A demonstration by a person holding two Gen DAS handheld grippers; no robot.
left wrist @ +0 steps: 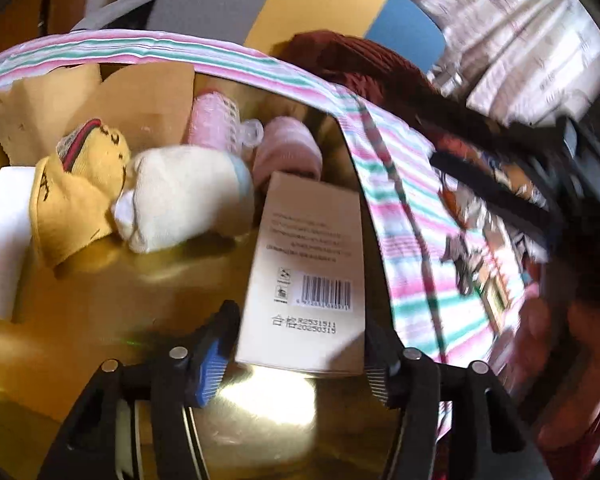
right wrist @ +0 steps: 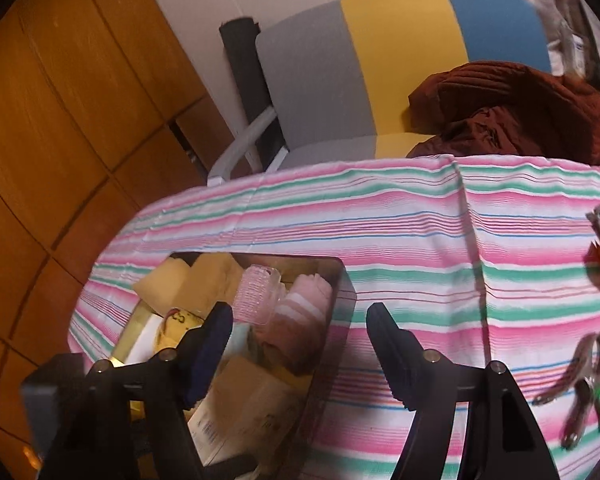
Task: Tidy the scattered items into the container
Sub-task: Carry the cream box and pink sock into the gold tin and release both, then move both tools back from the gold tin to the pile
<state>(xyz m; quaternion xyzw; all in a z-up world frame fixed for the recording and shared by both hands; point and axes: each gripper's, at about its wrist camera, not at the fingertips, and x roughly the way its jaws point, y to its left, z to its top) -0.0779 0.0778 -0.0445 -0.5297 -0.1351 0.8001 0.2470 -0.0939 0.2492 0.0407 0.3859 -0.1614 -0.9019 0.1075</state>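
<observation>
Through your left wrist camera, the right side smears into blur; a hand point(left wrist: 540, 344) there is barely readable. Your left gripper point(left wrist: 296, 356) stands spread, a beige carton point(left wrist: 304, 276) lying between the fingers; whether they touch it you cannot tell. The carton, inside the gold tin point(left wrist: 100, 320), shows a barcode and "20250315"; smaller print is illegible. Rolled socks point(left wrist: 180, 196) crowd the far end.

Through your right wrist camera, your right gripper point(right wrist: 300, 320) hangs open and empty over the tin's point(right wrist: 346, 280) right edge. Keys point(right wrist: 580, 380) lie on the striped cloth point(right wrist: 380, 216), cut off at the right edge. Bare cloth stretches between.
</observation>
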